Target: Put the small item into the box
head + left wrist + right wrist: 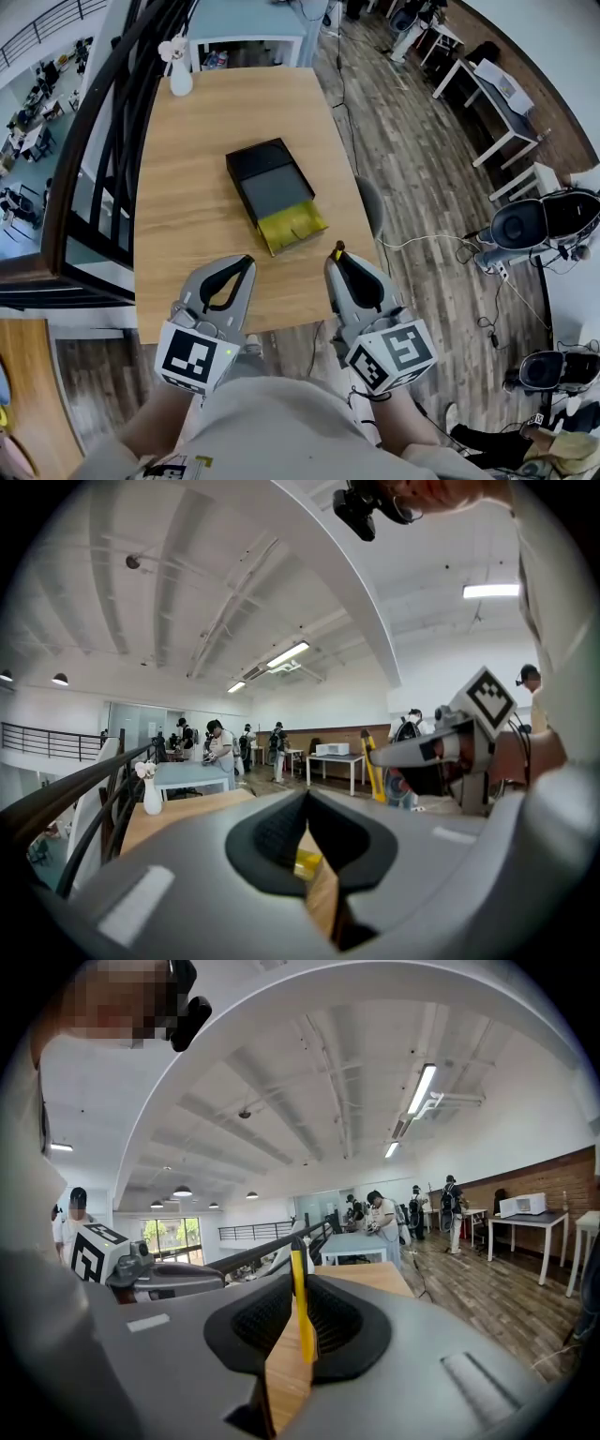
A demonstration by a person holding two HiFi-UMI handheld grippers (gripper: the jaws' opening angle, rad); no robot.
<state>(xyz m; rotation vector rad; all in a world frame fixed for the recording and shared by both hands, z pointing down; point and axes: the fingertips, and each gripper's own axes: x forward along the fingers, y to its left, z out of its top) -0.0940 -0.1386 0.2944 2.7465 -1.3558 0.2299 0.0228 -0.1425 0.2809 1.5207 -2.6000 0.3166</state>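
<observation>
A black box [262, 161] lies in the middle of the wooden table [187, 216], with a grey tray and a yellow lined end [293, 225] slid out toward me. My right gripper [337, 256] hovers at the table's near right edge, shut on a thin yellow item with a dark tip [337, 248]. In the right gripper view the item [301, 1312] stands upright between the pads. My left gripper [248, 261] is over the near edge, left of the box's yellow end, shut with nothing in it. The left gripper view shows its jaws [307, 803] closed, the yellow end beyond.
A white vase [178, 73] stands at the table's far left corner. A black railing [103, 159] runs along the table's left side. White desks [497, 103], cables and a black helmet-like object [525, 223] sit on the wood floor to the right. People stand far off in the room.
</observation>
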